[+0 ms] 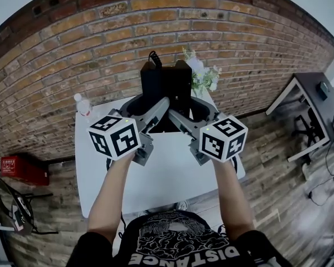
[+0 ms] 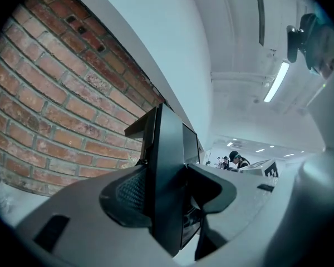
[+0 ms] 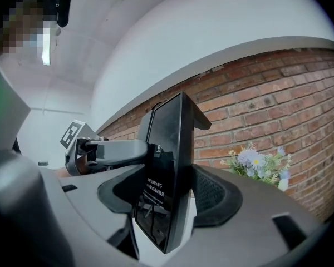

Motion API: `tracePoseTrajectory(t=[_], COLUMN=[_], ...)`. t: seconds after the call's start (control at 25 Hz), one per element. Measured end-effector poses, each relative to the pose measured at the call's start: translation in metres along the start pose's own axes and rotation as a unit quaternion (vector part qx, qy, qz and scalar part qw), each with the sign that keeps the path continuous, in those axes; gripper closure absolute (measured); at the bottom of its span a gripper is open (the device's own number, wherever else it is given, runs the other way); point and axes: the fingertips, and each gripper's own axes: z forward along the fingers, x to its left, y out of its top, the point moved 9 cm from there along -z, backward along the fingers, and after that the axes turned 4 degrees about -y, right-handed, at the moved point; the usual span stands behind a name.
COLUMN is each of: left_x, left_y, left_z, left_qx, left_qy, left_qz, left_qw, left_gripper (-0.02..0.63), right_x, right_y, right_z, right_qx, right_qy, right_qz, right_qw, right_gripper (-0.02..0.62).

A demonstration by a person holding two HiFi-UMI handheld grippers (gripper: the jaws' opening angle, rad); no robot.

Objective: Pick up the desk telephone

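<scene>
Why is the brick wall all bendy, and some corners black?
Head view: the wide lens bows the brick wall into an arch. Left gripper view: the round picture ends before the corners, so they're black; a ceiling light glares white. Right gripper view: black corners too, and the wall curves behind the telephone.

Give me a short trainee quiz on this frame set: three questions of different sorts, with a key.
1. True or false: the left gripper and the right gripper are both shut on the black desk telephone.
2. In the head view, what stands at the far right corner of the white table?
A. a bunch of pale flowers
B. a mug
C. a laptop
3. Fill in: the clear plastic bottle stands at the table's far ____ corner.
Key: 1 true; 2 A; 3 left.
</scene>
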Motion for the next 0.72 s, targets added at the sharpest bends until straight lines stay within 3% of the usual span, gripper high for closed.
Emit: tracePoseTrajectory(t=[0.72], left_x=[-0.0013], left_y=[-0.0038], left_z=[0.0043], left_qx=[0.005], left_qy=[-0.009], left_qz=[-0.006], left_qw=[0.9999], left_gripper=[0.396], right_x=[-0.0016], right_y=[-0.0023], right_z=[-0.0054], right_qx=[0.002], right_qy=[-0.011], right_qz=[0.0], right_qw=[1.0], right_gripper=[0.336])
